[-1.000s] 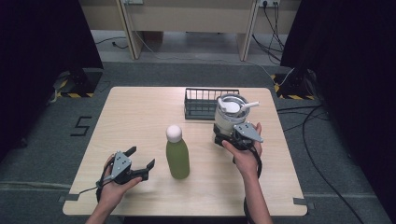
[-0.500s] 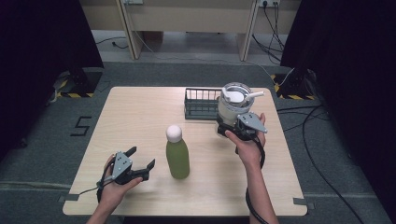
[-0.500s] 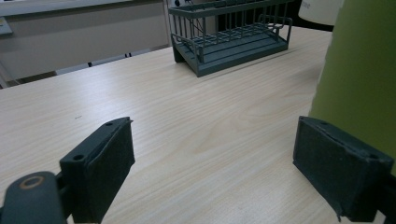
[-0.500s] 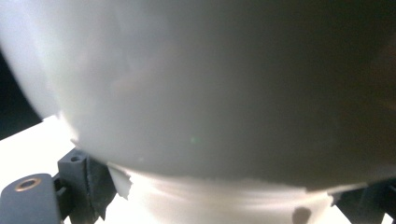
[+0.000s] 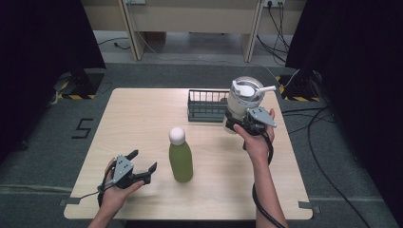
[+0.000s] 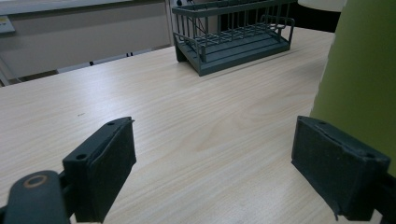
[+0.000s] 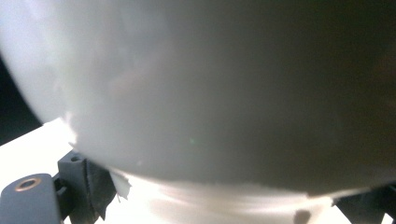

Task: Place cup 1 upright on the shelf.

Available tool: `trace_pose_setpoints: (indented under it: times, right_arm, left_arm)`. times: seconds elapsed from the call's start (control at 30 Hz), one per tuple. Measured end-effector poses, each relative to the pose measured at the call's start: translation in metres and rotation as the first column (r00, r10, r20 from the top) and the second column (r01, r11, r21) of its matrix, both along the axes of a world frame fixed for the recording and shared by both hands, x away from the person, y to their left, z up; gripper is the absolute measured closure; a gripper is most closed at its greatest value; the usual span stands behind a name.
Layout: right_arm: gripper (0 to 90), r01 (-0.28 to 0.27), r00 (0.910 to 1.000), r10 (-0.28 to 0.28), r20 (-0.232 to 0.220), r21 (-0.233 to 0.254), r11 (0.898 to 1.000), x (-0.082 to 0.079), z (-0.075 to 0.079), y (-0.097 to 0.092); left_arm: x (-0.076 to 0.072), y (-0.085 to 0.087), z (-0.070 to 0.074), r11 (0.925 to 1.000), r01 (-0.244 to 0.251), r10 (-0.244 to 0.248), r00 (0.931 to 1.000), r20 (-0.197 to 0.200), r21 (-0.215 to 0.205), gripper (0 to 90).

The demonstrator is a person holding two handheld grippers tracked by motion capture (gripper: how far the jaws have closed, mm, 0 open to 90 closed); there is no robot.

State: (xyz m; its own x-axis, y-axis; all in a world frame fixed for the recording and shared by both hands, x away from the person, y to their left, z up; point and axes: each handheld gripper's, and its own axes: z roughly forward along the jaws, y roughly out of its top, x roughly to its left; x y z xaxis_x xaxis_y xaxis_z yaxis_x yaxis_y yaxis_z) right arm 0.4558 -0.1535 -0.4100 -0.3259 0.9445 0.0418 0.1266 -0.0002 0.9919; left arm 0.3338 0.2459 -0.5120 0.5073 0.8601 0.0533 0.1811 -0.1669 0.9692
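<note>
Grey carpet floor (image 5: 43, 142) all around the pale wooden counter (image 5: 142, 118). Black curtains (image 5: 43, 38) flank both sides. Cables (image 5: 328, 156) trail right.

Even overhead light, dark surrounds (close-up blurred)

Your tabletop (image 5: 142, 123) is pale wood with a fine light grain. Near its far edge the wire rack (image 5: 205, 105) is dark grey-green. Toward the near edge, the bottle (image 5: 180, 159) is olive green with a white round cap. By the right edge, the tumbler (image 5: 240, 102) is off-white with a white lid and straw. Your grippers' jaws are black. Floor: grey, with yellow-black hazard stripes.
</note>
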Motion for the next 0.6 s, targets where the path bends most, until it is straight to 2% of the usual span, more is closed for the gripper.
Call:
trace_pose_setpoints:
  times: [0.3, 0.6]
  right_arm:
    - [10.8, 0.009, 0.9999, -0.009, 0.008, -0.014, 1.000, 0.017, 0.012, -0.001]
    - [10.8, 0.024, 0.9997, -0.024, -0.004, -0.017, 1.000, 0.032, 0.019, 0.001]
  left_arm:
    - [0.000, 0.000, -0.001, 1.0000, 0.001, -0.001, 1.0000, 0.002, 0.007, 13.3]
    - [-0.001, 0.000, 0.000, 1.0000, 0.003, -0.003, 1.0000, 0.005, 0.006, 13.3]
